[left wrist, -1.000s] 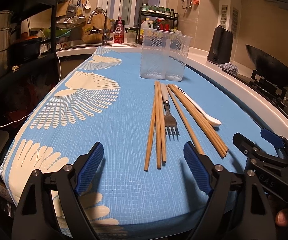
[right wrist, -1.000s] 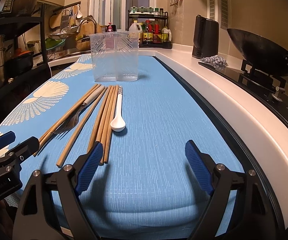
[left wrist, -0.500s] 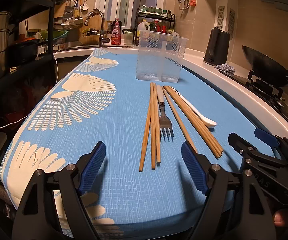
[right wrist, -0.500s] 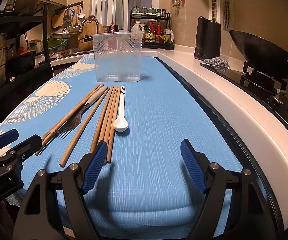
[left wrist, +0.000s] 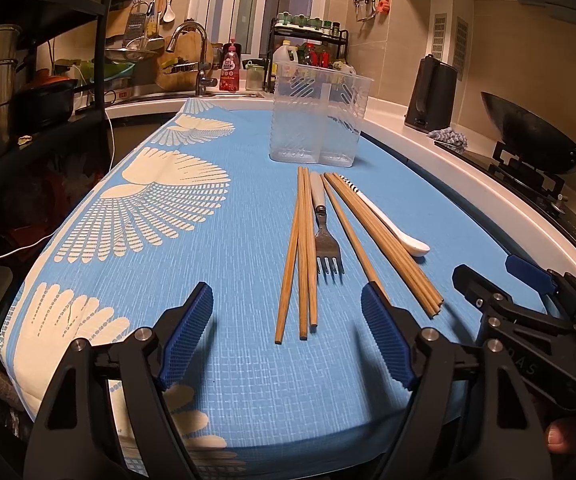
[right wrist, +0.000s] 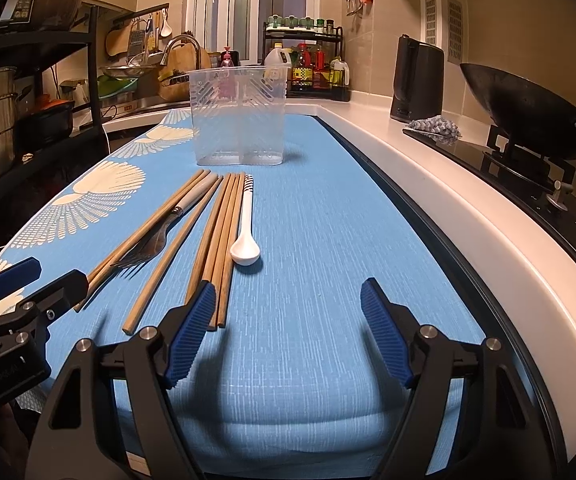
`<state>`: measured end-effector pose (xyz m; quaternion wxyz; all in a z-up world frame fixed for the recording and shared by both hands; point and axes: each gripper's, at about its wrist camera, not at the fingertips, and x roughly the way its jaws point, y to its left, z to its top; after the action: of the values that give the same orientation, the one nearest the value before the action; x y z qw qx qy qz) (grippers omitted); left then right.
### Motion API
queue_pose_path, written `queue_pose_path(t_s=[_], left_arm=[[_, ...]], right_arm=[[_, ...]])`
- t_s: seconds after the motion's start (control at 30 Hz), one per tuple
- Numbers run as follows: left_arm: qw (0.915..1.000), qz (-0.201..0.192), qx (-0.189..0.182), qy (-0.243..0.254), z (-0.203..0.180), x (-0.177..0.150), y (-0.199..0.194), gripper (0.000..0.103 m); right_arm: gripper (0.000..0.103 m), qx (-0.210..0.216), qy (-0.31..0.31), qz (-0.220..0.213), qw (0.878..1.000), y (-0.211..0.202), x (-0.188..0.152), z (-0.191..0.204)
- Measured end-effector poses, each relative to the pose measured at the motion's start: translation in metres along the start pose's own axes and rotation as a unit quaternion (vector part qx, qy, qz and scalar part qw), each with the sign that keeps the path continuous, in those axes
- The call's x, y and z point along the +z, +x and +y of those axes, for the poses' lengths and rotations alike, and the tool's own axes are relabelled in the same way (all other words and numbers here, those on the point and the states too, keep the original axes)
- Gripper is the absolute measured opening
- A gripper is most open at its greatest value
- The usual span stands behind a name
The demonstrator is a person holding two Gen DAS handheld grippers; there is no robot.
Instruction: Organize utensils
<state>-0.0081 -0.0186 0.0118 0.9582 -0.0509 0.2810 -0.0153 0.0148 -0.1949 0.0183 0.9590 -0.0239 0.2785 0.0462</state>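
While untouched, chopsticks [left wrist: 302,256] beside fork [left wrist: 326,240]

I can't see the near ends of the chopsticks [right wrist: 217,248] left of the spoon [right wrist: 244,250]; my right gripper [right wrist: 288,334] covers them. The fork [right wrist: 147,250] tines are half-hidden behind a chopstick beside the spoon.

bare blue cloth [right wrist: 328,240] beside spoon [right wrist: 244,251]

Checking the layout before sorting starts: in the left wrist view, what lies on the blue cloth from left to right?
Three chopsticks → fork → single chopstick → chopstick bundle → white spoon.
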Motion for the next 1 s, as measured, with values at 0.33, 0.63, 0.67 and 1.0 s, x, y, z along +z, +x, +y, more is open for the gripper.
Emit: queue_pose_path(t_s=[0.33,0.63,0.67,1.0], left_arm=[[1.0000,-0.001,0.000,-0.001,0.000,-0.001,-0.001,0.075],[1.0000,-0.004,-0.002,-0.001,-0.001,0.000,-0.002,0.074],[1.0000,-0.004,-0.002,-0.001,-0.001,0.000,-0.002,0.071],[0.9999,-0.002,-0.004,-0.013,0.006,0.005,0.005,0.027]], right_arm=[[0.072,0.005,0.003,0.002,1.000,-0.001,0.001,0.000],[0.061,0.013,0.005,0.003,1.000,-0.002,0.002,-0.001],[0.056,0.014,0.005,0.003,1.000,-0.001,0.003,-0.002],[0.028,0.048,0.049,0.025,0.997,0.012,0.025,-0.007]])
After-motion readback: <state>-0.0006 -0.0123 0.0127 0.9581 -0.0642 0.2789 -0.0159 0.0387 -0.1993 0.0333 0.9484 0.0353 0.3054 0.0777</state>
